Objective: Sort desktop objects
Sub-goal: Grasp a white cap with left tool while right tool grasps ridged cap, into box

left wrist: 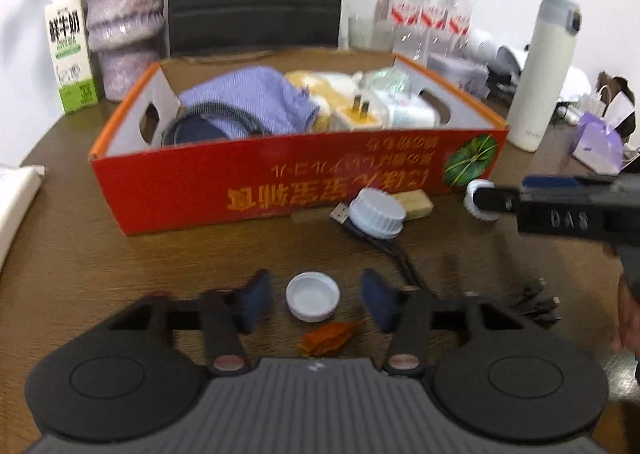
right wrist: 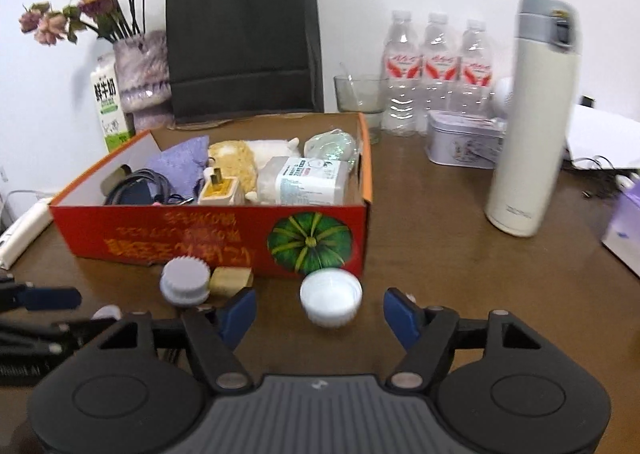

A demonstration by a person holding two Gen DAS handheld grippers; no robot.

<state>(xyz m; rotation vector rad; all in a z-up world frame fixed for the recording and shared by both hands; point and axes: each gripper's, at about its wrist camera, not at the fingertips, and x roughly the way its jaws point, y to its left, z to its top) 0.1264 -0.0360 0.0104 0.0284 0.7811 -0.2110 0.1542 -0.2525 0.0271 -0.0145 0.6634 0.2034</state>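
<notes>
On the brown wooden tabletop (left wrist: pixel 120 274), the left tongs (left wrist: pixel 316 300) are hovering with blue pads spread wide, straddling a small white plastic cap (left wrist: pixel 313 301) lying open side up — not touching it. Just below that cap, a crumpled orange wrapper (left wrist: pixel 326 338) is lying. Farther ahead, the red cardboard box with a pumpkin print (right wrist: pixel 208 238) is sitting, holding a purple cloth (right wrist: pixel 180 164), a white charger plug (right wrist: pixel 220 190) and a pack of wipes (right wrist: pixel 308 178). In front of the box, a grey ribbed round lid (left wrist: pixel 378 214) is resting on a black USB cable (left wrist: pixel 404 258), beside a tan block (left wrist: pixel 414 204). The right tongs (right wrist: pixel 320 312) are also gaping wide, flanking a 2nd white cap (right wrist: pixel 330 296) near the box's pumpkin corner. A tall cream thermos (right wrist: pixel 532 114) is standing upright to the right.
</notes>
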